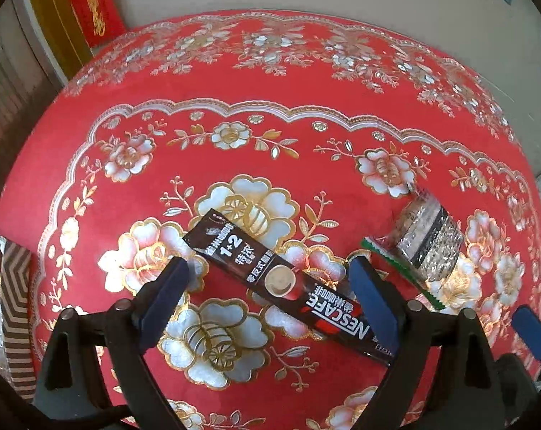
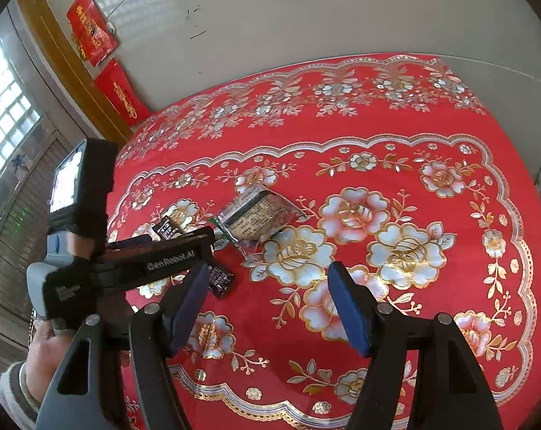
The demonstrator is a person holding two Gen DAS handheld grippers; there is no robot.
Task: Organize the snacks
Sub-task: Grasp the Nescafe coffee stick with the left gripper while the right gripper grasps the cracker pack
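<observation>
straddling coffee stick (image 1: 288, 283): left gripper (image 1: 266, 301) wide, nothing held; probably above cloth. square jaws across width, then close. right gripper (image 2: 266, 308) half-open, empty.

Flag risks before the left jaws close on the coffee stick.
1. The coffee stick lies diagonally between the open left jaws; one end runs under the right-hand jaw, so closing may skew it.
2. It lies flat on the tablecloth; the tips could snag cloth.
3. The snack packet sits close by.
</observation>
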